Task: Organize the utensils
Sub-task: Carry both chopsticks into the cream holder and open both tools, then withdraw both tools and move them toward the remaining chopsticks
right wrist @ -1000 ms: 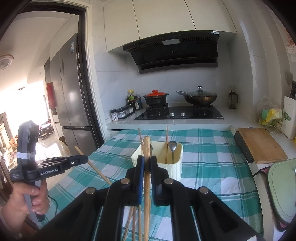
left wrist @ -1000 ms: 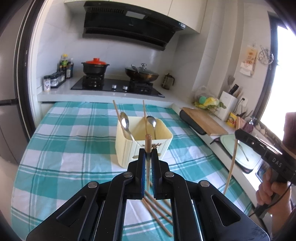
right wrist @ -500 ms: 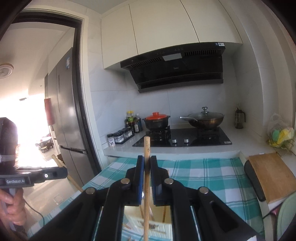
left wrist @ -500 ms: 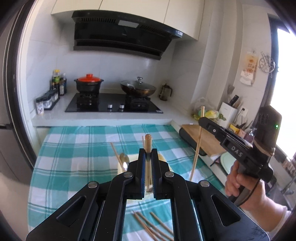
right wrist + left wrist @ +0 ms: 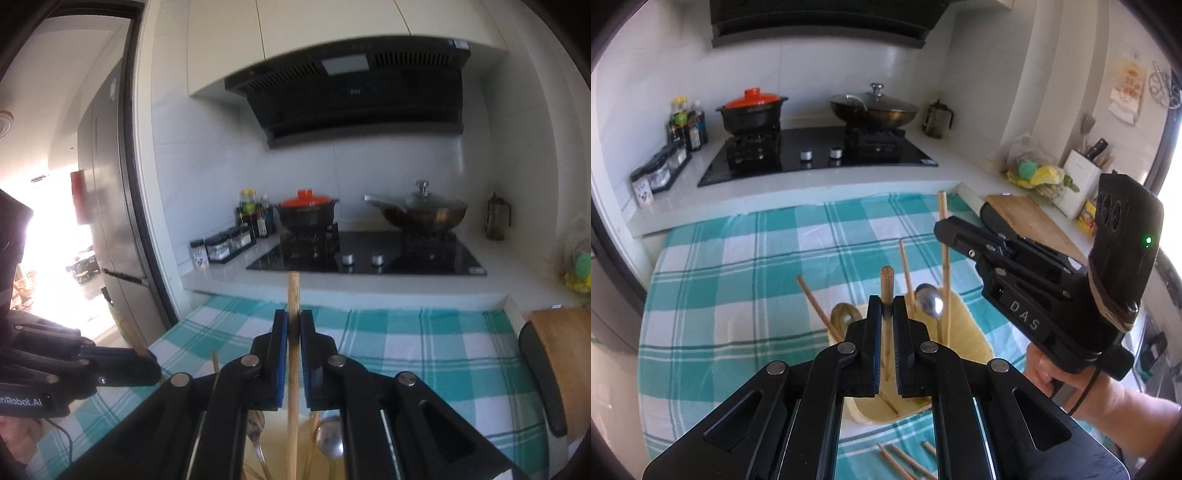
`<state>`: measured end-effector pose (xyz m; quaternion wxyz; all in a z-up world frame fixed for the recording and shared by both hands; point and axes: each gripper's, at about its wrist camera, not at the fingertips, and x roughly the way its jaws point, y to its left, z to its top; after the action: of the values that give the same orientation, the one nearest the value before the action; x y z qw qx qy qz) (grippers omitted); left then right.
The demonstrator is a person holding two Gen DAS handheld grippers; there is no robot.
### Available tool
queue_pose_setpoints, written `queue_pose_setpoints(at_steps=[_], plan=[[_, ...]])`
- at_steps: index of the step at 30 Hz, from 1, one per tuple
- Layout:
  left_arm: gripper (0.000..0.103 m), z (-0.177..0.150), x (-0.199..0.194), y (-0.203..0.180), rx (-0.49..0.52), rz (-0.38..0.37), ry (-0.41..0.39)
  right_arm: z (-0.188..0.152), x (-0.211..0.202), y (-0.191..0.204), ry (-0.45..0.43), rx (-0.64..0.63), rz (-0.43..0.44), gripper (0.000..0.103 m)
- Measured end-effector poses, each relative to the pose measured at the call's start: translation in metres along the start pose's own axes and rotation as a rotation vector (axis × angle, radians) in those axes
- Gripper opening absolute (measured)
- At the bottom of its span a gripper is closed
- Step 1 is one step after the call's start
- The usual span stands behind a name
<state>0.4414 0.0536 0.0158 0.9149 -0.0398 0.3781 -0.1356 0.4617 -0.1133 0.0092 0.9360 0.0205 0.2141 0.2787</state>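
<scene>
Chopsticks (image 5: 887, 295) clenched one apiece in the left gripper (image 5: 886, 314) and right gripper (image 5: 293, 332) hover above the yellow holder (image 5: 975, 339) (two spoons, some sticks already inside), while several more lie on the checked cloth (image 5: 738, 280).

Sunlit white-tiled kitchen (image 5: 207, 155), black hob (image 5: 820, 153)

We see a black pot with an orange lid (image 5: 752, 109) on the hob's left burner; a lidded wok (image 5: 874, 110) on the right one; a wooden cutting board (image 5: 1032, 221) along the counter's right edge.
</scene>
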Motion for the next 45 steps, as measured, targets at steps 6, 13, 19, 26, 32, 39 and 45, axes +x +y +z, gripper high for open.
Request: queue_pose_setpoints(at_steps=[6,13,19,26,32,39,45], plan=[[0.028,-0.001,0.027,0.013,-0.047,0.035,0.055,-0.025,0.039,-0.015,0.24,0.056,0.041,0.018],[0.081,-0.022,-0.037,0.023,-0.034,0.137,-0.031,-0.001,-0.03,-0.007,0.176,0.022,-0.004,0.055],[0.1,-0.088,-0.098,0.009,0.05,0.24,-0.053,-0.006,-0.123,0.014,0.223,-0.12,-0.063,0.062],[0.1,-0.205,-0.105,-0.015,-0.01,0.245,0.033,-0.1,-0.208,0.034,0.314,-0.252,-0.169,0.062],[0.1,-0.276,-0.098,-0.032,-0.165,0.171,0.036,-0.209,-0.253,0.066,0.28,-0.237,-0.227,0.062],[0.1,-0.296,-0.092,-0.049,-0.157,0.232,-0.011,-0.284,-0.262,0.079,0.269,-0.127,-0.285,0.062],[0.1,-0.301,-0.084,-0.049,-0.2,0.236,-0.014,-0.293,-0.262,0.077,0.266,-0.113,-0.266,0.062]])
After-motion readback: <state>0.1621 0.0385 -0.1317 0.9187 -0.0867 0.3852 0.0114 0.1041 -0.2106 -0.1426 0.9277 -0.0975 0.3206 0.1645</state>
